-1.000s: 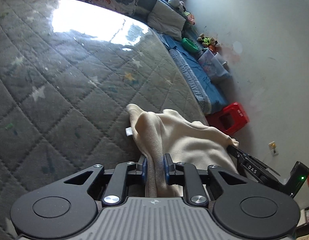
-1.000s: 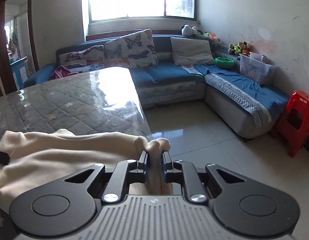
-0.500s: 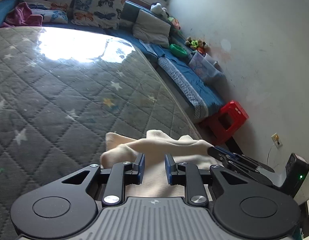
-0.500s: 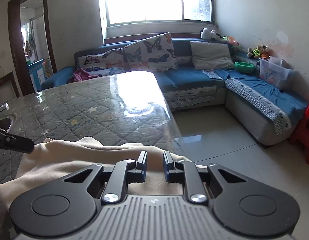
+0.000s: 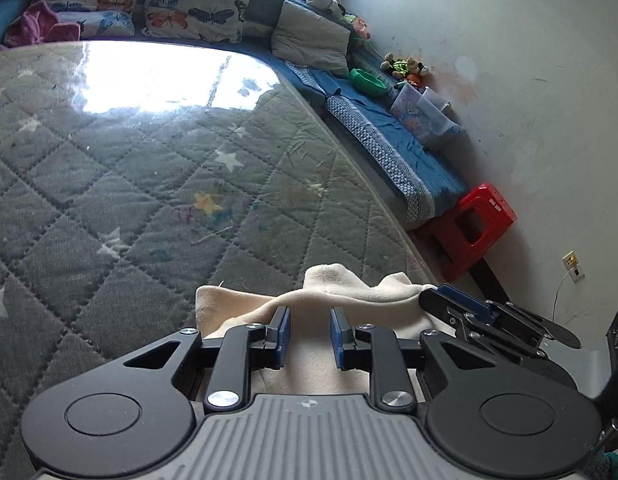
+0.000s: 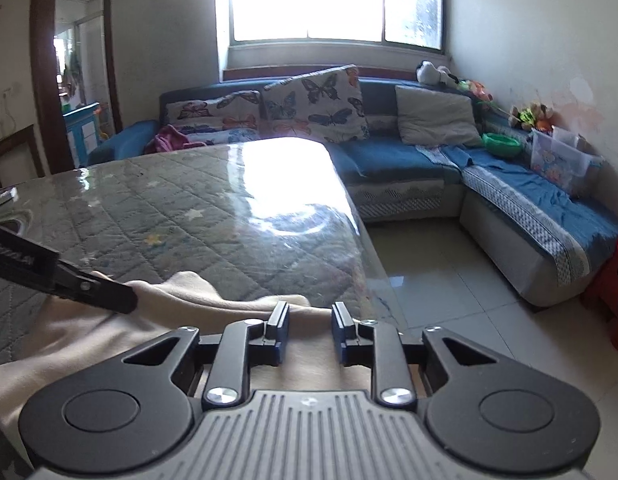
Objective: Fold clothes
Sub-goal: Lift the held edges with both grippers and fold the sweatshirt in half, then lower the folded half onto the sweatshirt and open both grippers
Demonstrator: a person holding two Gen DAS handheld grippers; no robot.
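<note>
A cream cloth lies bunched in low folds at the near right corner of the grey quilted table. My left gripper hovers just over the cloth's near edge, open, its blue pads apart with nothing pinched. At the right of this view the right gripper rests by the cloth's right corner. In the right wrist view the cloth spreads under my right gripper, whose jaws are opening with only flat fabric beneath the gap. The left gripper's black finger reaches in over the cloth from the left.
The table's right edge drops to a tiled floor. A blue corner sofa with butterfly cushions, a green bowl and a clear box lines the far walls. A red stool stands by the wall.
Both grippers held pinched folds of the cream cloth a second ago. Both have since let go, and the cloth has dropped flat onto the table while both grippers drew back.
</note>
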